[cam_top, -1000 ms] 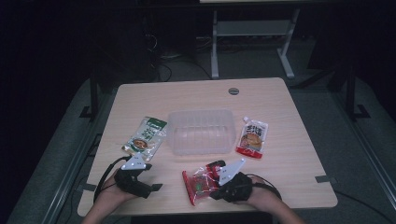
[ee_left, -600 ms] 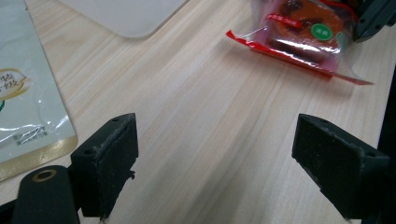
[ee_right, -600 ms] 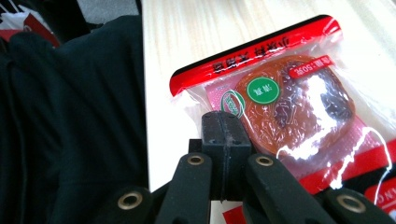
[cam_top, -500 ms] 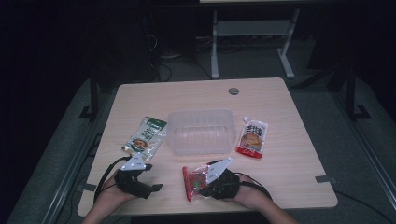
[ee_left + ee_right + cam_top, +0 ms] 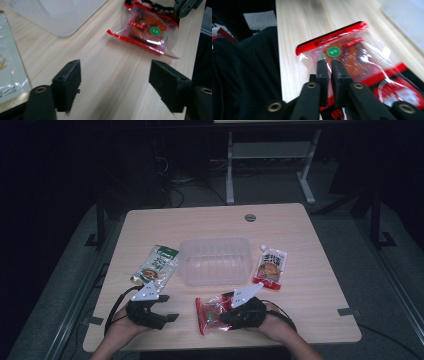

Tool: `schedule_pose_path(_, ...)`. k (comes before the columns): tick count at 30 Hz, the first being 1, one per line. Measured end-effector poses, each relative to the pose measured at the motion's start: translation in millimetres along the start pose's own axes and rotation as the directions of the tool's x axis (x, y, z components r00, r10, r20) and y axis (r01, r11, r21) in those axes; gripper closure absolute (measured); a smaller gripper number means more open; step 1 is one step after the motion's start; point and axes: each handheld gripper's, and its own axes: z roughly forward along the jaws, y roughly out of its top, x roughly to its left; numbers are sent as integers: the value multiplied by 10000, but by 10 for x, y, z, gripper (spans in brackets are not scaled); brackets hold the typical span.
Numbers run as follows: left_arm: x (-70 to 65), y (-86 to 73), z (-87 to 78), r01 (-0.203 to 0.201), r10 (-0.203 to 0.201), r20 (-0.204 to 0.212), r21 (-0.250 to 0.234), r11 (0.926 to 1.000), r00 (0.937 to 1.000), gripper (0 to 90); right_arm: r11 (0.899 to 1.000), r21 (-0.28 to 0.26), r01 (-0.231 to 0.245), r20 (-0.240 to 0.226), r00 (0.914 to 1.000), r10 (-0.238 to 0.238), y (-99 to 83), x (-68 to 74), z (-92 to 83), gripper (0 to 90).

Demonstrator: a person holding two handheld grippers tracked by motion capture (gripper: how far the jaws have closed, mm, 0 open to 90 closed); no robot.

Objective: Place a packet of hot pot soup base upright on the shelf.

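Red snack packet [image 5: 212, 312] lies on the near worktop [image 5: 310, 290], before the clear tray [image 5: 216, 261]. Right tool [image 5: 329, 65] has been loosening, its jaws nearly closed over the packet's wrapper, probably to lift it. Left tool [image 5: 115, 75] has been narrowing but stays wide and empty.

High view steeply down over the table [image 5: 320, 285]; both tool views close, sharing the red packet [image 5: 147, 30].

We see a dim lab: a pale wooden table [image 5: 320, 285], grey carpeted floor [image 5: 380, 255], tangled black cables [image 5: 175, 182].
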Motion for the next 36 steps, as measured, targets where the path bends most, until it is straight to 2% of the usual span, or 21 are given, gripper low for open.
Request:
schedule_pose_path(1,-13,19,6,0,0,49,-31,10000,10000,320,9999,-85,-133,87,9999,134,-12,-8,-35,792)
schedule_pose_path(2,-28,42,15,-16,17,76,-68,10000,10000,368,9991,-166,-388,221,9990,391,-37,-25,-101,728)
schedule_pose_path(3,-42,65,22,-22,23,201,-71,10000,9998,368,9991,-166,-388,221,9990,391,-37,-25,-101,728)
schedule_pose_path(4,-73,113,40,-39,43,375,-108,9999,9993,437,9978,-223,-628,347,9974,636,-61,-41,-152,678)
schedule_pose_path(5,-73,113,40,-39,43,375,-108,9999,9993,481,9978,-223,-628,347,9974,636,-61,-41,-152,678)
schedule_pose_path(6,-88,136,52,-70,74,465,-96,9999,9989,481,9976,-180,-675,391,9969,681,-74,-52,-173,645)
schedule_pose_path(7,-102,157,67,-126,130,503,-79,9999,9987,518,9969,-211,-758,500,9958,768,-86,-59,-189,621)
schedule_pose_path(8,-117,177,82,-127,128,522,-9,9999,9986,586,9961,-173,-864,558,9946,873,-110,-80,-219,571)
schedule_pose_path(10,-145,211,115,-245,241,581,59,9997,9980,619,9953,-168,-950,679,9931,959,-120,-80,-234,552)
schedule_pose_path(15,-224,310,171,-405,394,735,139,9991,9965,830,9920,-94,-1256,921,9878,1259,-195,-95,-325,444)
schedule_pose_path(16,-242,331,180,-417,406,753,137,9990,9963,894,9901,-35,-1405,1060,9845,1400,-244,-87,-369,406)
schedule_pose_path(18,-272,371,209,-484,470,807,159,9987,9956,896,9888,-11,-1492,1162,9821,1483,-271,-81,-393,389)
schedule_pose_path(22,-322,450,295,-691,664,861,280,9972,9941,897,9806,-34,-1959,1472,9699,1942,-409,-73,-502,349)
schedule_pose_path(24,-336,480,381,-693,649,844,504,9963,9943,897,9767,-175,-2138,1620,9633,2138,-484,-102,-568,331)
schedule_pose_path(26,-335,478,411,-723,678,845,519,9960,9941,897,9758,-250,-2172,1725,9605,2182,-493,-135,-587,316)
schedule_pose_path(29,-325,443,470,-763,708,776,711,9945,9945,897,9743,-279,-2237,1721,9590,2251,-488,-159,-587,302)
schedule_pose_path(34,-286,384,545,-530,462,853,787,9955,9953,897,9751,-245,-2203,1759,9592,2211,-488,-204,-547,272)
schedule_pose_path(36,-275,376,577,-591,514,901,849,9946,9946,897,9737,-251,-2265,1767,9576,2274,-485,-203,-545,269)
